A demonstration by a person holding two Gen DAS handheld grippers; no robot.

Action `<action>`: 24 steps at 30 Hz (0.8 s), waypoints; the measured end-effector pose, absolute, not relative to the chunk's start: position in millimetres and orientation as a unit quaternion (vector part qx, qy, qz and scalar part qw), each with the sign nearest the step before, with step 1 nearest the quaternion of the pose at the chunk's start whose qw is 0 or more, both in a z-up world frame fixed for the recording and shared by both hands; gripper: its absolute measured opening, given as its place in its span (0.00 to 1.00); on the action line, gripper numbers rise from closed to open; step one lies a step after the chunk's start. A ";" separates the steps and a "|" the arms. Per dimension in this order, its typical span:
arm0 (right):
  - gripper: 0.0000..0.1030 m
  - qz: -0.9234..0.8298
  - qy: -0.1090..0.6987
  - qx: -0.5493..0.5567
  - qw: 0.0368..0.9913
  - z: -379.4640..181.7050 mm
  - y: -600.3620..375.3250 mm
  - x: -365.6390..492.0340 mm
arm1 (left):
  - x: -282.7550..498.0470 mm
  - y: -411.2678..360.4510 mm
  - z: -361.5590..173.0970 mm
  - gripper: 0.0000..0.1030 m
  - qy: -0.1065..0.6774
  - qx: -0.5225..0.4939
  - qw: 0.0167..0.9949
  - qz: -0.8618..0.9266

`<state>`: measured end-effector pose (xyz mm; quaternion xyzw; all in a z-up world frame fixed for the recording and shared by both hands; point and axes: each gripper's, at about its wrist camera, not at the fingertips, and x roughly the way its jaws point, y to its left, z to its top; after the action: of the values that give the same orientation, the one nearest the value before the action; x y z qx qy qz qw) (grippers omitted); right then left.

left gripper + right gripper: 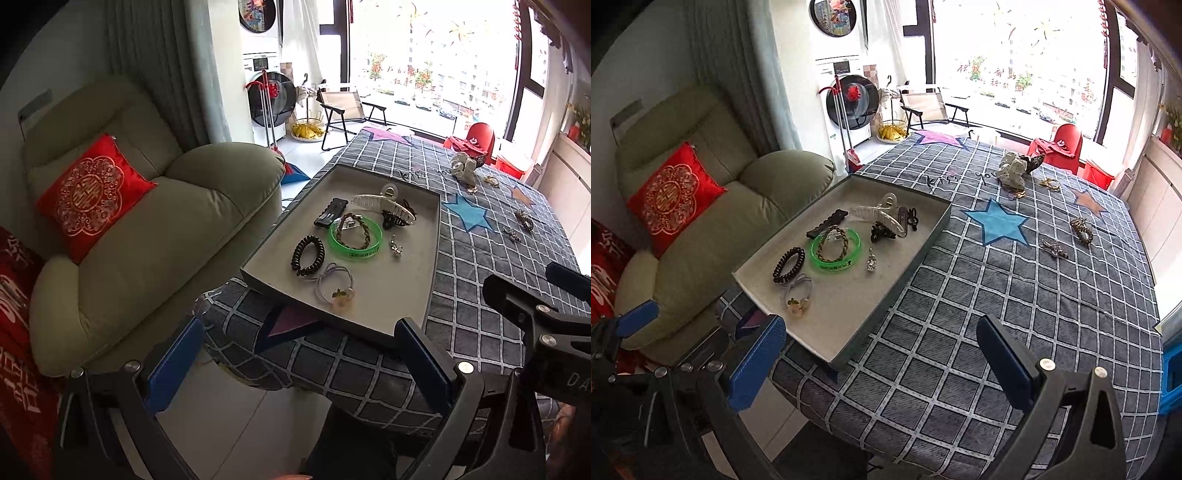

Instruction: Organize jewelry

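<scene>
While both tools, left tool (pixel 299 354) and right tool (pixel 882 354), hang spread and empty at lower frame, the gray tray (pixel 908 258) of hair ties overhangs the surface's (pixel 960 332) lower-left edge; a nudge could tip it, leaving loose clips (pixel 1081 229) at right unsorted

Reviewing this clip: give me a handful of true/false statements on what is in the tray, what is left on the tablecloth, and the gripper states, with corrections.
1. The green bangle lies inside the tray. True.
2. The right gripper is shut on a hair tie. False: it is open, nothing between its jaws.
3. Some pieces remain on the tablecloth, such as the silver brooch and a leopard-print clip. True.
4. The black coil hair tie rests on the blue star. False: it is in the tray.
5. The left gripper is open. True.
</scene>
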<state>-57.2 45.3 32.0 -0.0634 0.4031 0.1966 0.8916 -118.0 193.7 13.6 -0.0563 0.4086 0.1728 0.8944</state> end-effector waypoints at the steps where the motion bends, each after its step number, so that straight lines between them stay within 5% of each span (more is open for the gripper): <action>1: 1.00 0.196 0.403 -0.064 0.892 31.7 45.7 -57.2 | -117.2 194.0 12.8 1.00 0.410 -0.056 0.894 0.174; 24: 1.00 0.193 0.410 -0.056 0.890 25.8 40.8 -45.5 | -108.0 196.2 6.7 1.00 0.420 -0.058 0.888 0.178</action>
<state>-45.5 40.8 25.8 -0.0562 0.4103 0.1929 0.8896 -108.0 196.2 6.7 -0.0580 0.4198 0.1781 0.8881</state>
